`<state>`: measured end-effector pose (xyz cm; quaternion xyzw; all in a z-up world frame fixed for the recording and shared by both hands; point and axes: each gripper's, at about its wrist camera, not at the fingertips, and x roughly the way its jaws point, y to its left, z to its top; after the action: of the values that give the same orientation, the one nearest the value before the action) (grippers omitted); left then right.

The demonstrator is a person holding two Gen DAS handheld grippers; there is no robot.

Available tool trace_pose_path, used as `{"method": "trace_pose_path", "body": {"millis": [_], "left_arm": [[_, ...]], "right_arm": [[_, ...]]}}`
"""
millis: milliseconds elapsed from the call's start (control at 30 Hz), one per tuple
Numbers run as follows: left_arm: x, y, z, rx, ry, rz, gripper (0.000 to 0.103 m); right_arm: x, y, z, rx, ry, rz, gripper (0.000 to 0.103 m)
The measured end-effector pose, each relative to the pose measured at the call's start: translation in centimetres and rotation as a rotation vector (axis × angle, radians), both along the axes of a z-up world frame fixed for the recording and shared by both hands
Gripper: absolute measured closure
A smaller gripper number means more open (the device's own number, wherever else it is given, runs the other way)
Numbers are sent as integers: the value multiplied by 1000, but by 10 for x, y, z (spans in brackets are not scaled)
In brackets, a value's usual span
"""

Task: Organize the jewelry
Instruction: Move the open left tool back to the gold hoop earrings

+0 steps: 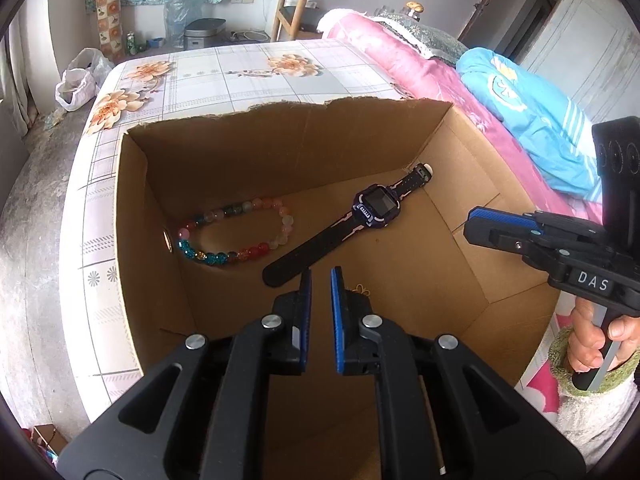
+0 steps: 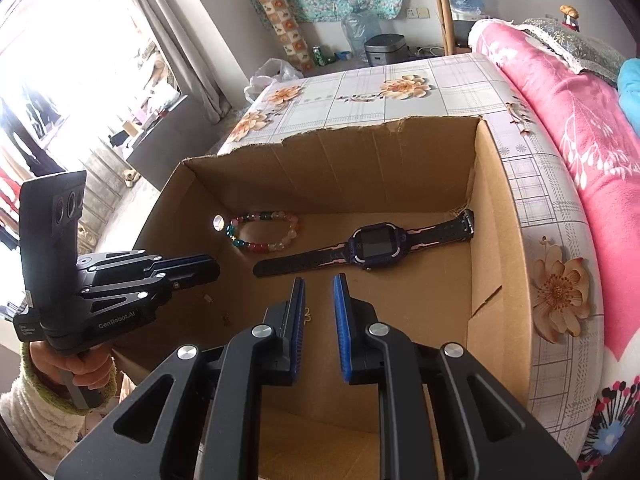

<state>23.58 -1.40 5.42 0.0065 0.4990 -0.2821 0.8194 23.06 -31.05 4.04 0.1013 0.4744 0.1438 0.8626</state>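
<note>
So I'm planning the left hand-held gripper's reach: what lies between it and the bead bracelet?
In the left wrist view, only the smartwatch's strap end lies between the left hand-held gripper and the bead bracelet.

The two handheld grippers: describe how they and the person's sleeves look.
Both the left gripper and the right gripper are black linkage frames with silver pivot bolts and flat fingers faced with ribbed blue pads. Seen from the opposite cameras, the left one reads "GenRobot.AI", the right one "DAS", and each carries a black block with three round recesses. The sleeves are fuzzy white with green cuffs.
</note>
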Motion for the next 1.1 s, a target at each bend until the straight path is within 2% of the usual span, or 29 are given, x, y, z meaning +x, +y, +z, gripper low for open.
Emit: {"method": "trace_pose_path", "body": {"millis": [133,267,333,400,533,600,700,800,933,1100], "left_arm": [[-16,13,16,-53,-69,17,83],[-48,33,38,-90,-169,43,74],[-73,42,49,-99,-242,43,61],[-97,49,56,-118,-295,31,52],[-141,58,55,-129,-335,4,36],[-160,58,49,-137,-333,-22,29],[-185,48,33,-115,-326,-62,19],[-199,27,7,-38,-306,-87,19],[-200,2,-32,10,-218,-95,18],[-192,-18,-62,69,-180,-94,19]], "right_arm": [[-18,-11,8,48,-44,-24,87],[-49,-22,17,97,-97,-40,75],[-70,-27,23,123,-140,-45,71],[-93,-33,26,157,-182,-56,69],[-137,-47,22,207,-240,-108,65],[-154,-49,14,204,-239,-134,60],[-172,-50,-5,159,-199,-179,59],[-181,-54,-32,168,-125,-219,59],[-183,-62,-67,170,-19,-267,59],[-184,-62,-90,101,43,-294,59]]}}
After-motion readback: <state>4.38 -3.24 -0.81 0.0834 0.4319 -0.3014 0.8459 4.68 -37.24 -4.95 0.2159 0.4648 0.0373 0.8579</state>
